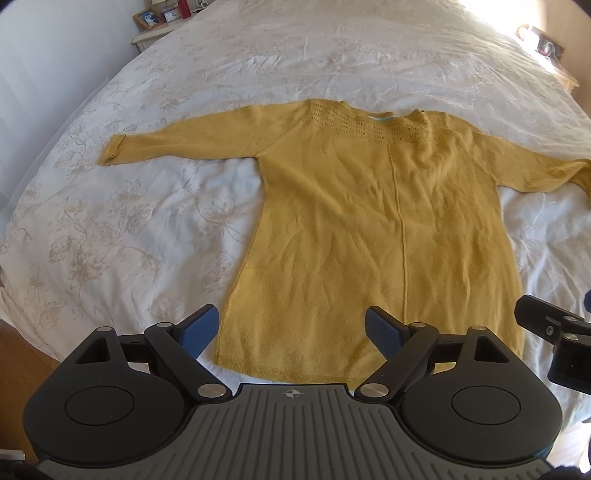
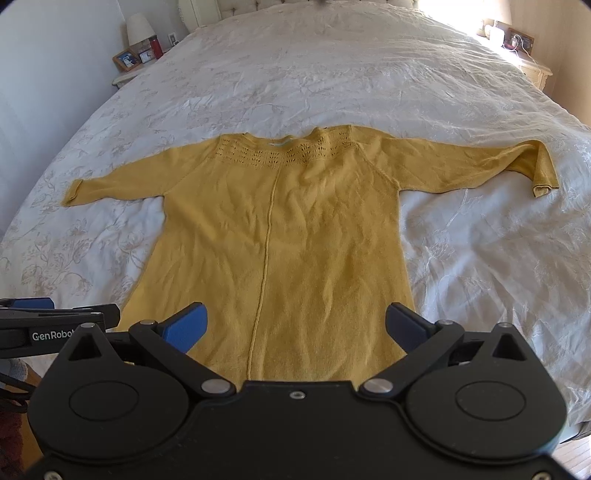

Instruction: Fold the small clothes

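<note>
Both my grippers, left gripper (image 1: 291, 328) and right gripper (image 2: 295, 325), jaws wide, empty, hovering over hem of mustard-yellow knit sweater (image 1: 369, 206). Sweater flat on white floral bed (image 1: 129, 229), sleeves spread. Fold not started; next I'd pinch hem corners.

One mustard sweater (image 2: 280, 236) with two sleeves, on one bed (image 2: 461, 258). Two tongs: left tongs (image 1: 291, 332), right tongs (image 2: 295, 328), each with two blue pads. One picture frame (image 2: 125, 59), one lamp (image 2: 139, 27), one red bottle (image 2: 157, 46).
</note>
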The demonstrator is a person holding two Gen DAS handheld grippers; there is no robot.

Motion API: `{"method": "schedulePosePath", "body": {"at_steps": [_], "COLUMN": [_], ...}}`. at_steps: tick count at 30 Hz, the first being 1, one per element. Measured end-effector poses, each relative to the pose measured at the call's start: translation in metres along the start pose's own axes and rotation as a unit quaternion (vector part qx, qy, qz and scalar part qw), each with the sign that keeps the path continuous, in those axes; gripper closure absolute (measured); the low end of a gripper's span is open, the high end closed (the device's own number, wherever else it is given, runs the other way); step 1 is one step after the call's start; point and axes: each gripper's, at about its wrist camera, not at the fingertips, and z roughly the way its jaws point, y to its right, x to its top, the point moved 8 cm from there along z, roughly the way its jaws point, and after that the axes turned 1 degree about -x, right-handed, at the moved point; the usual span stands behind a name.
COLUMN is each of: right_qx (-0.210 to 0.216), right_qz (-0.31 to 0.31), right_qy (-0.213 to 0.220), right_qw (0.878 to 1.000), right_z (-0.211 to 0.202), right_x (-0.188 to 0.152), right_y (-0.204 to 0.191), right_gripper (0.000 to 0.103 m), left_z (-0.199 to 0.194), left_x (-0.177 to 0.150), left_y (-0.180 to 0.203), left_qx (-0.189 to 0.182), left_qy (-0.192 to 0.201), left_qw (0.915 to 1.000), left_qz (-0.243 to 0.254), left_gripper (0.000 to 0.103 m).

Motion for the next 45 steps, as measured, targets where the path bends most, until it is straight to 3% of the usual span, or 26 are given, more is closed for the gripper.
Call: {"method": "schedulePosePath", "body": {"at_steps": [35, 45], "right_qx": [0.03, 0.047], "right_qz": [0.0, -0.002], "right_qy": [-0.015, -0.061], "right_qw": [0.999, 0.997], "right_z": [0.012, 0.045], "right_x": [0.016, 0.006], "right_y": [0.02, 0.022], "right_gripper": [0.001, 0.001], "left_z": [0.008, 0.035], "left_x": [0.01, 0.003], "left_y": [0.014, 0.015], "left_qx": [0.007, 0.014], "left_qy": [-0.021, -0.064], "left_qw": [0.9997, 0.9978], "left_qz": [-0.003, -0.006], "left_gripper": [0.016, 0.017]}}
